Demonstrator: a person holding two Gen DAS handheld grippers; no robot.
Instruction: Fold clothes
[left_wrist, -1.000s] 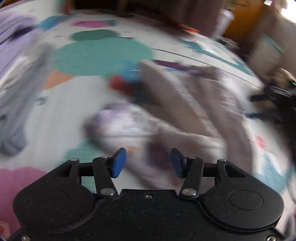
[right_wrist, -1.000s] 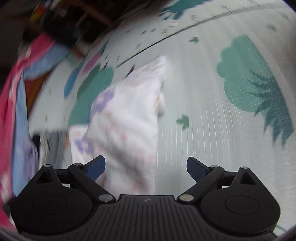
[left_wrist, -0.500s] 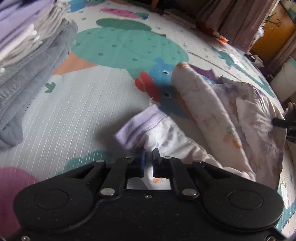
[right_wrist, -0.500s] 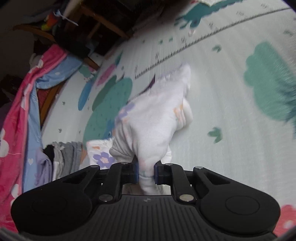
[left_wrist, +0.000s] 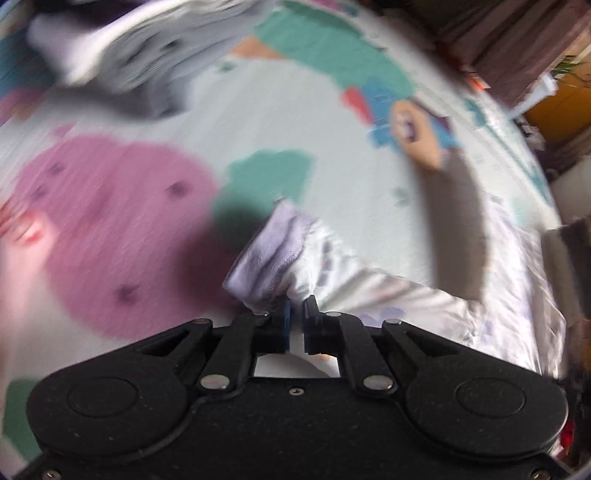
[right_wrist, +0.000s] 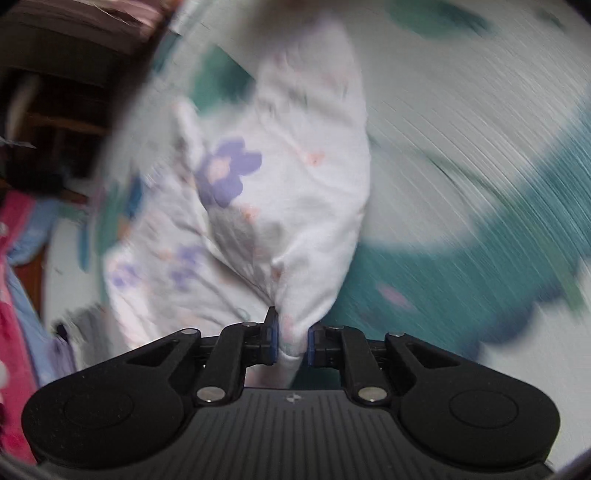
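Still clamped on the floral garment (right_wrist: 288, 192), both left hand-held gripper (left_wrist: 295, 325) and right hand-held gripper (right_wrist: 291, 336), now lifted and swinging.

Play mat on the floor

The mat (left_wrist: 207, 122), pale with teal and pink shapes, carries a grey clothes pile (left_wrist: 122, 62) at its far left; all is motion-blurred.

White floral garment (right_wrist: 280, 192) with a lilac cuff (left_wrist: 269, 254); bunched, lifted off the mat, pinched at two ends.
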